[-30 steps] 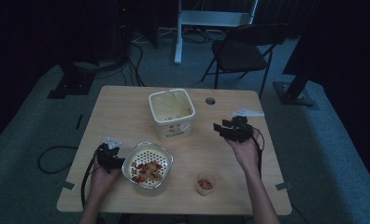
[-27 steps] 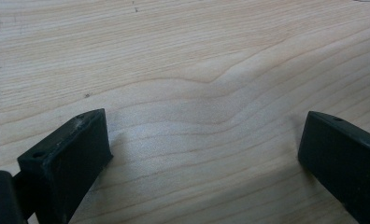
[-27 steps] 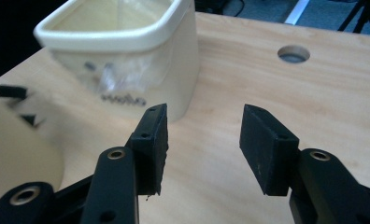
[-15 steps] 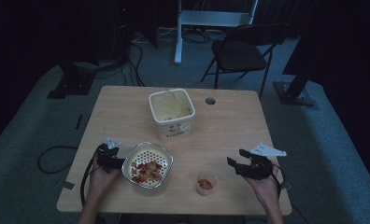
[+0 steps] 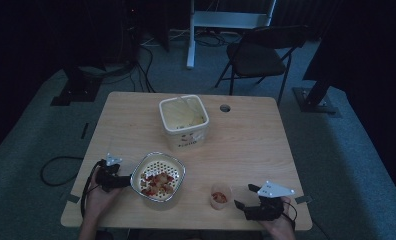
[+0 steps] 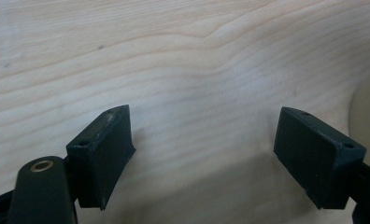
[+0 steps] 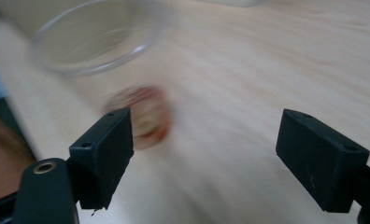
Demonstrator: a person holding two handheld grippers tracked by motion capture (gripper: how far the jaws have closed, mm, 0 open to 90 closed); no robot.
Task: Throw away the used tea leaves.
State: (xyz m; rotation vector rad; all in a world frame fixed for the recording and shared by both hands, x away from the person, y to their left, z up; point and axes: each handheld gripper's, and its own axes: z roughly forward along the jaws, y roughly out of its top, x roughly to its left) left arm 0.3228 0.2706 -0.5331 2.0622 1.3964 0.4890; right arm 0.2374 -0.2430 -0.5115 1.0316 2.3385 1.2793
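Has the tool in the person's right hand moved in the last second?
Yes. The right tool was beside the tub; it has come toward the table's near edge, beside the small cup, its jaws opening, nothing between them.

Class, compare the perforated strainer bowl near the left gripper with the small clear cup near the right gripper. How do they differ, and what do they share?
The strainer bowl is wide, opaque and pale, its floor dotted with holes; the clear cup is far smaller and see-through. The strainer bowl holds a spread heap of reddish pieces; the clear cup holds only a small amount. Both stand upright on the wooden table and contain reddish food.
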